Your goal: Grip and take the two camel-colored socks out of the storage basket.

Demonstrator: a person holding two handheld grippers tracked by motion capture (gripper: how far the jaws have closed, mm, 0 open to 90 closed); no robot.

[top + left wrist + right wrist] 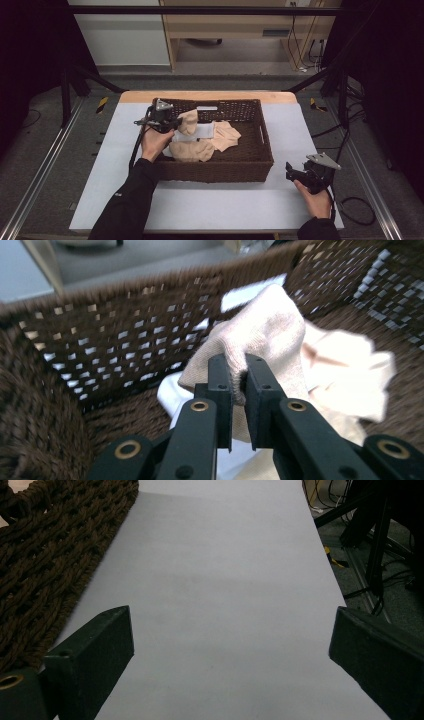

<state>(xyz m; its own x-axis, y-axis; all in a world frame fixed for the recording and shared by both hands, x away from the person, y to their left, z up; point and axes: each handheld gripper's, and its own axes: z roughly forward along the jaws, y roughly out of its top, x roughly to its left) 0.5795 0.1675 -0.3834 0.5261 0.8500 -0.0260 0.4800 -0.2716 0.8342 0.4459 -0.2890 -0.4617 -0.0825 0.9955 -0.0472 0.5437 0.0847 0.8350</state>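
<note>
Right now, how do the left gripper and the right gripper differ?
The left gripper is shut on a beige sock inside the wicker basket; the right gripper is open, holding nothing. The left is over the basket, the right over the white table. Both have black jaws.

We hold the left tool (pixel 161 119) out ahead on a reaching, dark-sleeved left arm (pixel 131 200), its jaws pinched nearly together. Our right hand (pixel 316 202) sits low and near our body, gripping the right tool (pixel 305 175) with its jaws spread wide apart.
</note>
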